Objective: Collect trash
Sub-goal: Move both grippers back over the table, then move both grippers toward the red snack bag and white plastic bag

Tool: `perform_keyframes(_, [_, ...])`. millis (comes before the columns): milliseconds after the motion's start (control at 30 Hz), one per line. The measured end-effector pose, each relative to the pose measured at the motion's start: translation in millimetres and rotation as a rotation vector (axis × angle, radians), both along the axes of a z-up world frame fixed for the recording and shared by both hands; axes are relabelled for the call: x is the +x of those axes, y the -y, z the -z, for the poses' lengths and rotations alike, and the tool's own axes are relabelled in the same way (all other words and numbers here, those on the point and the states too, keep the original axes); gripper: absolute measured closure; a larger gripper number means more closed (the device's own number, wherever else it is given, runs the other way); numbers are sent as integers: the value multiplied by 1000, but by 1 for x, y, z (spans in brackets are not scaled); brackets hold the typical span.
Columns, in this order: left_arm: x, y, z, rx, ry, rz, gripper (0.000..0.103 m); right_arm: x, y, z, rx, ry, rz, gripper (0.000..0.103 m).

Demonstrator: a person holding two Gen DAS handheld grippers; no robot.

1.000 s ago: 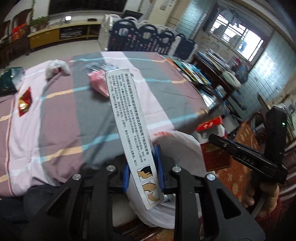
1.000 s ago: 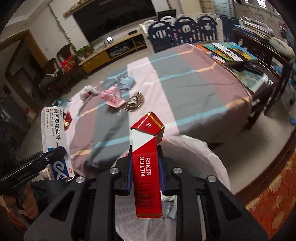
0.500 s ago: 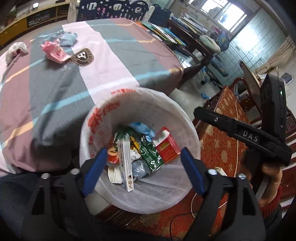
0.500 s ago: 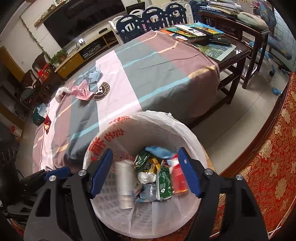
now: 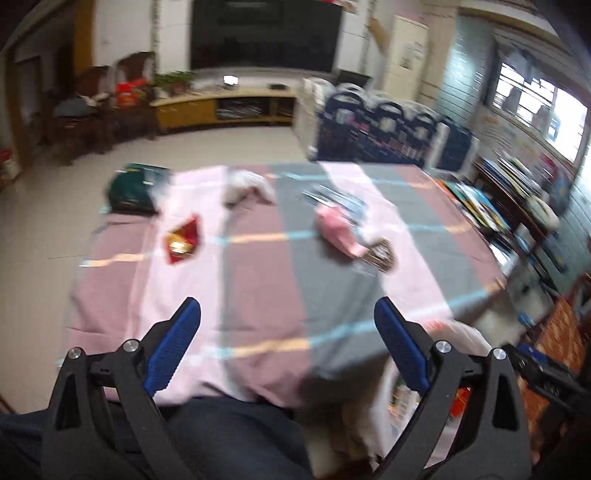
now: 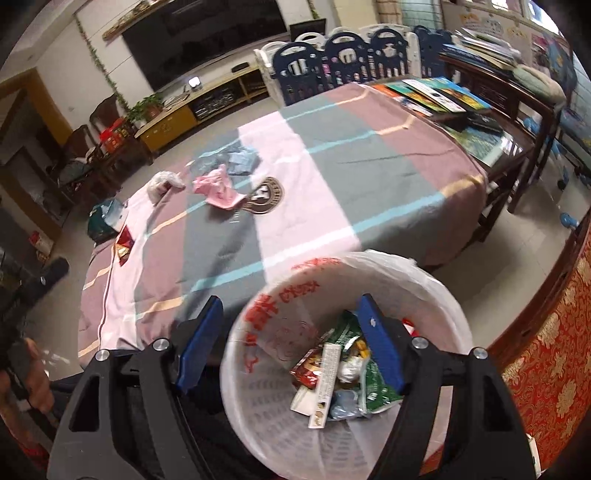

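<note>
Several light scraps remain on the tabletop (image 6: pixel 369 177).
Both tongs, left (image 5: pixel 288 347) and right (image 6: pixel 291 343), have just opened, empty. Pinch the soft pink wrapper (image 6: pixel 218 190), far left, at its crumpled centre.

- We see a striped tablecloth (image 6: pixel 369 177) in pink, grey and mauve covering the table.
- Behind it we see a dark television (image 6: pixel 199 33) above a low yellow cabinet (image 6: pixel 166 127).
- We see books (image 6: pixel 432 92) on a dark wooden side table (image 6: pixel 517 147).
- Blue-and-white playpen panels (image 6: pixel 343 59) stand beyond.
</note>
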State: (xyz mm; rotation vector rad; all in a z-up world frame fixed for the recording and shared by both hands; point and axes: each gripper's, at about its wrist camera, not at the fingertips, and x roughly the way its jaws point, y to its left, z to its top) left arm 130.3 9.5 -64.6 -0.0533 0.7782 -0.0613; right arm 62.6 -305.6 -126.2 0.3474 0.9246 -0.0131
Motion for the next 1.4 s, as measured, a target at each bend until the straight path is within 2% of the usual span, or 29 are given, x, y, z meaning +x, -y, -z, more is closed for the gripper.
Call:
perform_keyframes(167, [11, -48, -2, -49, -13, -148, 8, 18, -45, -6, -32, -1, -78, 29])
perform_keyframes(367, [14, -83, 0, -110, -26, -235, 8, 32, -83, -5, -56, -18, -143, 29])
perform_keyframes(567, [17, -92, 5, -97, -38, -285, 8, 43, -106, -3, -54, -27, -173, 29])
perform_keyframes(767, [21, -101, 15, -110, -84, -328, 8, 57, -123, 5, -50, -39, -191, 29])
perform_keyframes(1233, [29, -117, 34, -112, -148, -414, 8, 82, -140, 22, -23, -62, -203, 29])
perform_keyframes(1400, [31, -119, 38, -110, -162, -418, 8, 82, -146, 31, -15, -78, -216, 29])
